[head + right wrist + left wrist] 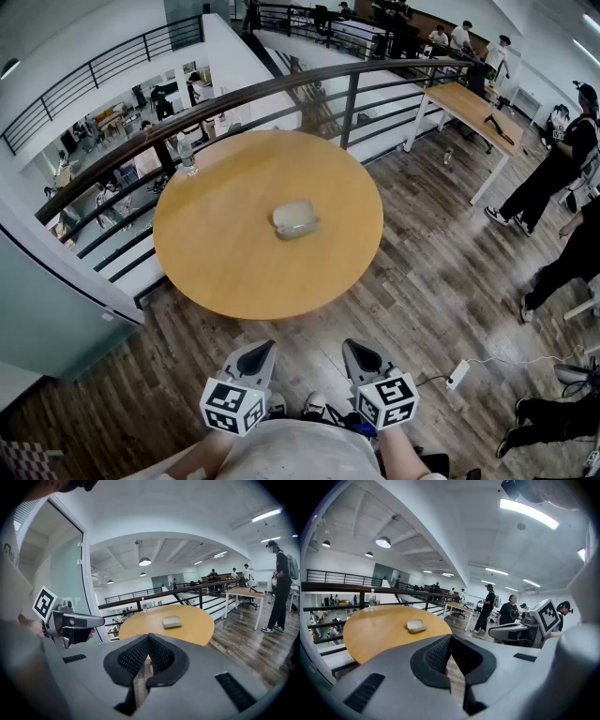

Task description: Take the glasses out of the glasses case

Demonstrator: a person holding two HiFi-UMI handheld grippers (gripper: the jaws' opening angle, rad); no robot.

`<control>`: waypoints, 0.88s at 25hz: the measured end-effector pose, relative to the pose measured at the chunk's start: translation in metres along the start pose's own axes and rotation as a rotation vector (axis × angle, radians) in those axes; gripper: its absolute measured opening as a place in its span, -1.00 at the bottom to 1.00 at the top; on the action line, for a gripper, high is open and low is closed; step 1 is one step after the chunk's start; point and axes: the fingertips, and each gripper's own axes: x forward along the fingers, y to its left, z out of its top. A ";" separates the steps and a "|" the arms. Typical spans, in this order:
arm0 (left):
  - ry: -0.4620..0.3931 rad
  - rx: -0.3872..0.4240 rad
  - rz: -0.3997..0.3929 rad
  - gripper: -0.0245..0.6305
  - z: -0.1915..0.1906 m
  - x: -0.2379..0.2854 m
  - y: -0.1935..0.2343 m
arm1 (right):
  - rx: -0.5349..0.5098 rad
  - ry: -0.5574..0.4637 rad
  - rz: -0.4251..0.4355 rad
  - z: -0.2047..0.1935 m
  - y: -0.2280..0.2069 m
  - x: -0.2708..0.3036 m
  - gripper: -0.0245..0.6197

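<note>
Two grippers hang low in front of your body, well apart from the table (220,262). The left gripper (265,346) has its jaws pressed together at the tips with nothing between them, and the right gripper (352,345) is clenched on nothing in the same way. Your arms are cut off by the lower edge of the head view.

The case (294,218) lies flat near the middle of the round table, slightly toward the far edge. It looks closed, so its inside is hidden. It is too small in every view to make out a hinge or catch.

A bottle (187,155) stands upright at the far left edge, just beside the railing (349,77) and well apart from the case. Bare tabletop surrounds the case on all sides.

The near edge faces you across a strip of wood floor (422,281). The railing runs close behind the far edge. To the right the floor lies open as far as a second table (473,108) and several people, partly cut off by the frame.
</note>
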 end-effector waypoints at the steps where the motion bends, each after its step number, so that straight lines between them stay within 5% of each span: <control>1: -0.001 -0.001 0.000 -0.85 0.000 0.000 0.000 | 0.000 0.000 0.001 0.000 0.001 0.000 -0.85; 22: 0.004 -0.006 -0.024 -0.85 -0.004 -0.005 -0.002 | 0.039 -0.071 -0.013 0.009 0.005 -0.005 -0.85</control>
